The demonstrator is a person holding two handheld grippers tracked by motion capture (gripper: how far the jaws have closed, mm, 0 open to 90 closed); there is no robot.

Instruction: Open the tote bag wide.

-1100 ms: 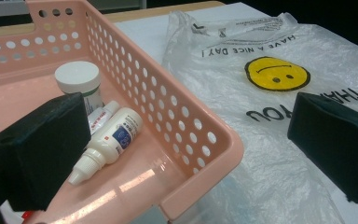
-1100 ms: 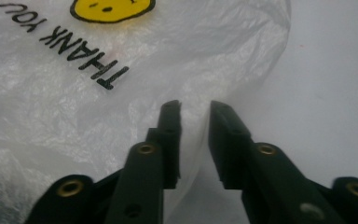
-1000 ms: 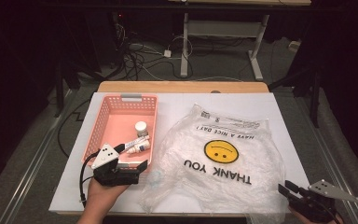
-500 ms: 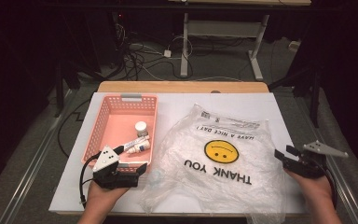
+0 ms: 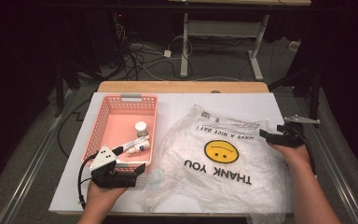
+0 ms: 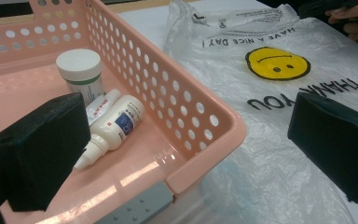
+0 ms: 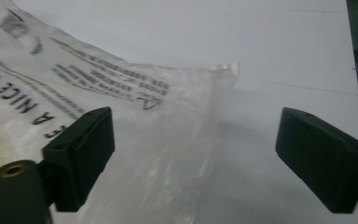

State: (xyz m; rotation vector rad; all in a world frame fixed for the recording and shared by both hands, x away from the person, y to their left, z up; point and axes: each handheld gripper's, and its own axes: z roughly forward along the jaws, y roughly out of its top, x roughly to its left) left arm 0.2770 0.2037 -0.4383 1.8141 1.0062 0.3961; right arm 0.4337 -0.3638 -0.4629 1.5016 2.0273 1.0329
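While the right gripper (image 5: 266, 135) spreads released at the plastic bag (image 5: 223, 163) edge, left gripper (image 5: 135, 170) released — straddling basket (image 5: 103, 122) corner.

Glossy crinkled plastic bag (image 5: 223, 158)

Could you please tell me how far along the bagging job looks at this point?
Early. Done: nothing bagged; the bottles lie in the pink basket. In hand: the right gripper, jaws just opened, nears the plastic bag corner; the left gripper straddles the basket's corner, open. Left: opening the bag, loading it.
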